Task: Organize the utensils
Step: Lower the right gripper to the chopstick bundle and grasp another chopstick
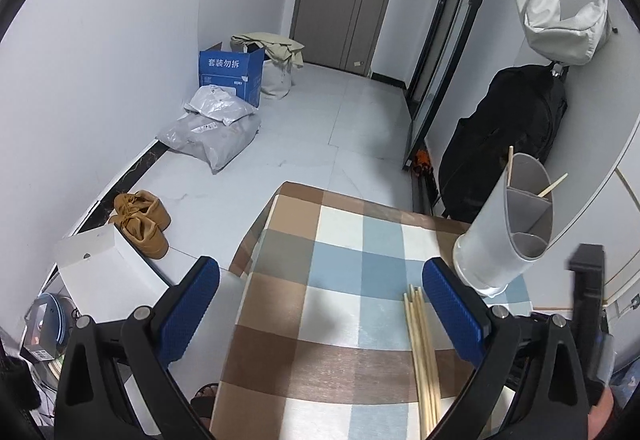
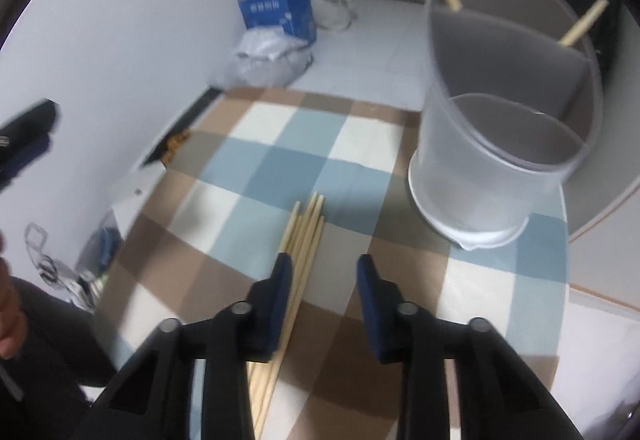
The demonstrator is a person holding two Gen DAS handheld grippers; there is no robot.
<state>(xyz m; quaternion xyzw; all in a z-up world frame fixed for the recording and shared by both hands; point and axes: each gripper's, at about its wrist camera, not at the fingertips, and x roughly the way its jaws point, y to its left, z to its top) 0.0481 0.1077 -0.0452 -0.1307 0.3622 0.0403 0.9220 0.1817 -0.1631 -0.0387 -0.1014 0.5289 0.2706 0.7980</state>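
Several wooden chopsticks (image 1: 424,352) (image 2: 304,232) lie in a loose bundle on the table's checked cloth (image 1: 340,240) (image 2: 260,159). A grey translucent utensil holder (image 1: 508,224) (image 2: 500,119) with inner dividers stands at the table's far right. Two chopsticks lean in its back compartments. My left gripper (image 1: 320,272) hangs wide open over the cloth, with the bundle just inside its right finger. My right gripper (image 2: 326,262) points steeply down at the near ends of the bundle. Its jaws stand narrowly apart and the sticks run along the inner side of its left finger (image 2: 280,292), unpinched.
The table's left edge drops to a tiled floor with brown shoes (image 1: 142,222), a white box (image 1: 104,272), grey bags (image 1: 212,131) and a blue carton (image 1: 232,73). A black bag (image 1: 508,143) leans behind the holder. A person's hand (image 2: 10,316) shows at the left.
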